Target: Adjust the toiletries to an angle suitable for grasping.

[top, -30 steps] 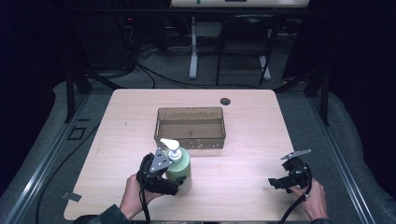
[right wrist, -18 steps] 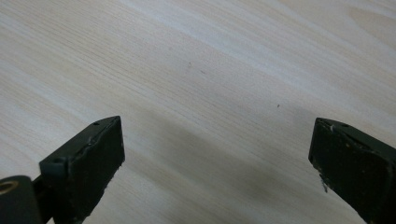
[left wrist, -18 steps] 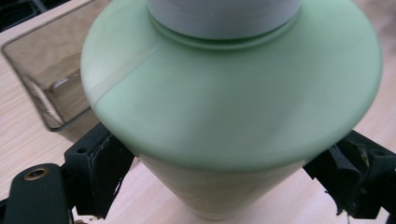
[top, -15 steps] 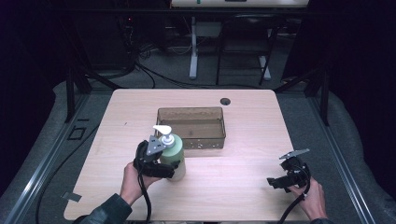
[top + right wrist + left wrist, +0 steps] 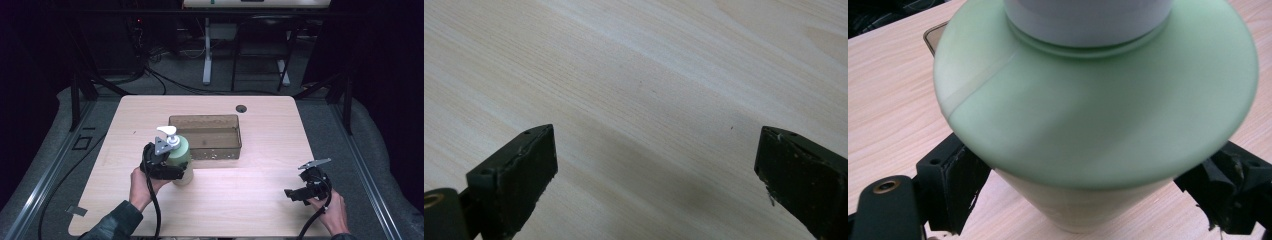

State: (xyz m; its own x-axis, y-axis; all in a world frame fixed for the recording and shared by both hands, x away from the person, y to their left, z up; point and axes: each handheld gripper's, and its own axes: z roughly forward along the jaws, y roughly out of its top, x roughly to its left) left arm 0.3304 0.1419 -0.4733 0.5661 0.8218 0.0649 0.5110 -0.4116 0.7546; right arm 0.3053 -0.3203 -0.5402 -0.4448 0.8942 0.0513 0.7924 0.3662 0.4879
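brown tray (image 5: 205,122) sits on wooden table (image 5: 260,200).

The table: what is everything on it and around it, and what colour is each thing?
Soap pump bottle: one, pale green with a white pump, near the table's left front, between the left gripper's jaws.
Tray: one, see-through brown, middle of the table, just behind and right of the bottle.
Table: one, light wood, with a small dark round hole near its far edge.
Cables: several, black, on the grey floor behind the table.
Left gripper: one, black, jaws closed on the bottle's sides.
Right gripper: one, black, jaws open over bare wood at the table's right front.
Hands: two, one on each gripper, at the table's near edge.
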